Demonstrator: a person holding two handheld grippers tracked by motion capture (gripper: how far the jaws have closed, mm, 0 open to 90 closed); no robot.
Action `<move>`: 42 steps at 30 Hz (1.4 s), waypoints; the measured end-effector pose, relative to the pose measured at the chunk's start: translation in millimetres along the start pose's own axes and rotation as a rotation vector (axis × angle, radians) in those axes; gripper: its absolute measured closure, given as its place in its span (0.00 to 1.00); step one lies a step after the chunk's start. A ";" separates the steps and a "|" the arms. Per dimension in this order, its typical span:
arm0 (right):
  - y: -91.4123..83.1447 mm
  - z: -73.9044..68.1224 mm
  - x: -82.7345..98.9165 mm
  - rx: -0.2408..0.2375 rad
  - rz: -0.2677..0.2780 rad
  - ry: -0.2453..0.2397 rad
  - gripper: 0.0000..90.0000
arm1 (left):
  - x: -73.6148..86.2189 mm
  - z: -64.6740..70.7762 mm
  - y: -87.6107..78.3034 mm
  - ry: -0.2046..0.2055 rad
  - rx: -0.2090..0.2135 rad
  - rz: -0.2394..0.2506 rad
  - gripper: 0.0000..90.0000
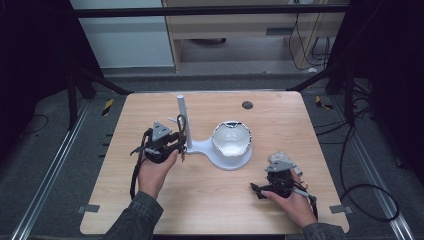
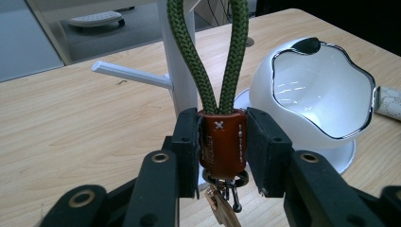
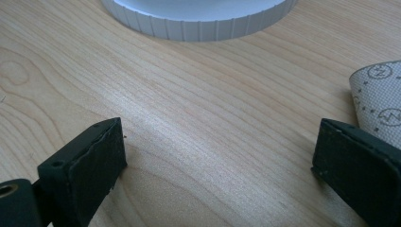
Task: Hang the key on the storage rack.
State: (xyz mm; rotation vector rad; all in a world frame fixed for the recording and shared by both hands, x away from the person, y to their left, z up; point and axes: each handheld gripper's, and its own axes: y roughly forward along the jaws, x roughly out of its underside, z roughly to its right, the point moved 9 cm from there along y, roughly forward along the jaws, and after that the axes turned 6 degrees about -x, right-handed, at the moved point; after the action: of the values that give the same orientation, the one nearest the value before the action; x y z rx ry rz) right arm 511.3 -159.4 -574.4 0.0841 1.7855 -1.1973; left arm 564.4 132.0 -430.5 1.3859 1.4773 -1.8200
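The left gripper (image 2: 221, 151) is clamping the brown leather keychain (image 2: 222, 144) with its green cord loop (image 2: 208, 56) beside the white stand post (image 2: 182, 71), next to the empty white bowl (image 2: 312, 92), while the right gripper (image 3: 220, 161) is resting open on the table (image 3: 213, 118).
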 end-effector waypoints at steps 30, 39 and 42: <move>-0.2 -0.7 0.3 -0.002 0.001 0.000 0.04 | 0.4 -1.2 16.5 -0.012 -0.021 0.003 0.72; -0.3 -0.7 0.3 -0.002 0.001 0.000 0.04 | 3.0 0.7 13.7 0.006 -0.021 -0.006 0.69; -0.3 -0.8 0.3 -0.002 0.001 0.001 0.04 | 6.8 -0.3 11.9 0.017 -0.022 -0.017 0.67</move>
State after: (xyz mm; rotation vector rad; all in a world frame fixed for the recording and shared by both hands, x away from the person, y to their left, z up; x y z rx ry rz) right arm 510.5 -159.1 -574.4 0.0848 1.7869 -1.1947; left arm 571.2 129.8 -442.2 1.3856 1.5177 -1.8005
